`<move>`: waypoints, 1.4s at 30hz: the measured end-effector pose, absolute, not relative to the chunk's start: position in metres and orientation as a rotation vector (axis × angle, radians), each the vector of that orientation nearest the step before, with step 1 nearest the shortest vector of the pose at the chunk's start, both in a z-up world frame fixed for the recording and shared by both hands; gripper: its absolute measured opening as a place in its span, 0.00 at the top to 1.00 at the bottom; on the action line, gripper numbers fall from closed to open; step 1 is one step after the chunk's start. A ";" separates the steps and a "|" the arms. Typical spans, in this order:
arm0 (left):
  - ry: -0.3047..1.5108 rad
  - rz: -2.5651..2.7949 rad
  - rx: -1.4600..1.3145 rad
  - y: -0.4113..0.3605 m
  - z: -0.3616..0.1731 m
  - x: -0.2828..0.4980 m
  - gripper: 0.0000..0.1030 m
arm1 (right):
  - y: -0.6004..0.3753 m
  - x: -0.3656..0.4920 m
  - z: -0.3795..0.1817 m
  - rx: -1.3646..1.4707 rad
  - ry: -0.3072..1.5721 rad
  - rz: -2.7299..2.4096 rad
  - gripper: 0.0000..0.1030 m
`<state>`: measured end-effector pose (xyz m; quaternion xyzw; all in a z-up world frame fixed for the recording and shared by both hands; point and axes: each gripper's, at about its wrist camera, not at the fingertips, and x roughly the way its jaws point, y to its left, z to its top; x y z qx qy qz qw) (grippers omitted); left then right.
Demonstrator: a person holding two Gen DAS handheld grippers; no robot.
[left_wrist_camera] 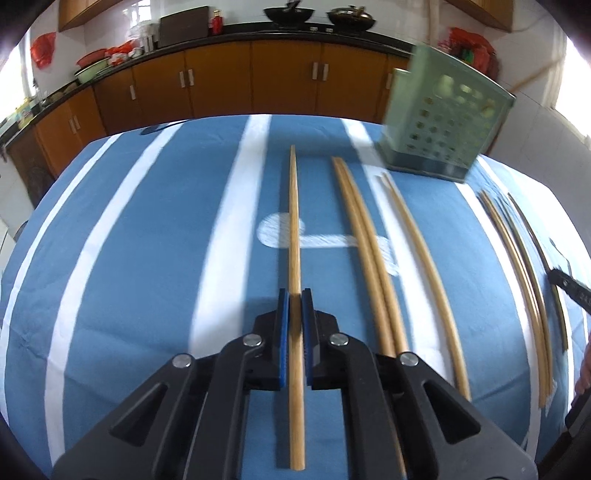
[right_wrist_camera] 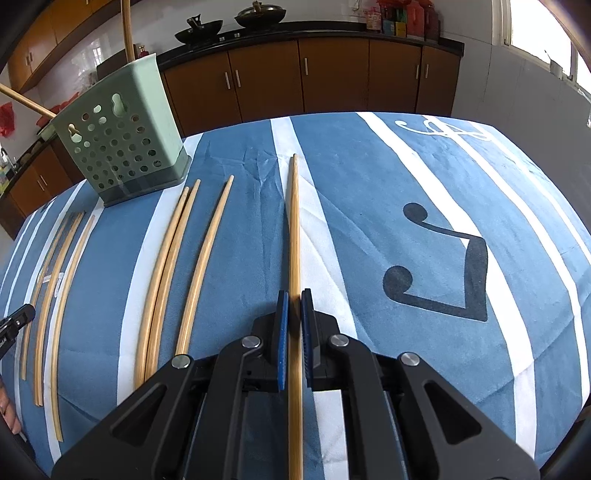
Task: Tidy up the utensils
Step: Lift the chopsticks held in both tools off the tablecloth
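Each gripper, left gripper (left_wrist_camera: 294, 295) and right gripper (right_wrist_camera: 294, 297), clamps one chopstick; two seemingly already stand in the far green holder (right_wrist_camera: 122, 144), several remain on the cloth (right_wrist_camera: 461, 177).

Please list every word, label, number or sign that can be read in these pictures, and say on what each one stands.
No word or number can be read.
Black music-note sign: on the blue cloth.
Labels on the red containers on the counter: too small to read.
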<state>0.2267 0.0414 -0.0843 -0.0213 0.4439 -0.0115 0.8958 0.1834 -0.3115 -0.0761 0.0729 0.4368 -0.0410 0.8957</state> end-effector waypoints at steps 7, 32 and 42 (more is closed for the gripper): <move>0.898 -0.004 -0.090 0.063 -0.084 0.236 0.91 | -0.306 0.188 -0.079 0.138 0.877 -0.080 0.92; 0.890 -0.019 -0.117 0.066 -0.085 0.236 0.90 | -0.307 0.187 -0.079 0.149 0.869 -0.073 0.92; 0.897 -0.020 -0.046 0.055 -0.085 0.211 0.88 | -0.306 0.168 -0.079 0.153 0.871 -0.058 0.92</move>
